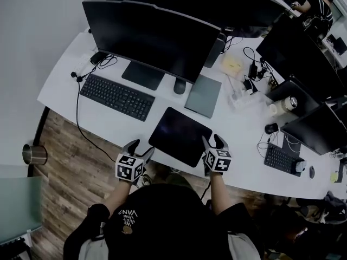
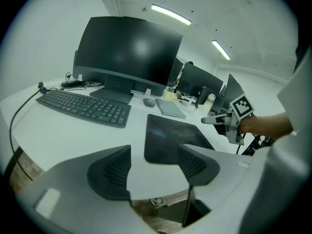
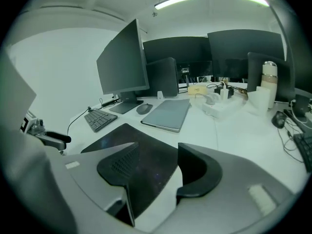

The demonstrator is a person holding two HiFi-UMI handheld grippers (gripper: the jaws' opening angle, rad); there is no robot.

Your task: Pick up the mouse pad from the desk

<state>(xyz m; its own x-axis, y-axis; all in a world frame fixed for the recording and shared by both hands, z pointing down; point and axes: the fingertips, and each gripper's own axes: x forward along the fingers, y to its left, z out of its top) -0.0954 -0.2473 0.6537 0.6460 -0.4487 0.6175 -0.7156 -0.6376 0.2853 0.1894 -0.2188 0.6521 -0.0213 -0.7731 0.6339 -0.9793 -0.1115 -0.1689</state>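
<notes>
Head view: mouse pad point(image 1: 180, 136) flat on desk point(image 1: 233, 129) between left claw point(image 1: 141, 148) and right claw point(image 1: 212, 141), both wide open.

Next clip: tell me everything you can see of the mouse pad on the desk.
The mouse pad is a thin, near-black rectangle with rounded corners and a matte, faintly speckled surface. It lies flat and slightly askew on the white desk near the front edge, right of the keyboard. Nothing rests on it. The left gripper hangs open off its near left corner. The right gripper, also open, is over its near right edge, not yet closed on it.
</notes>
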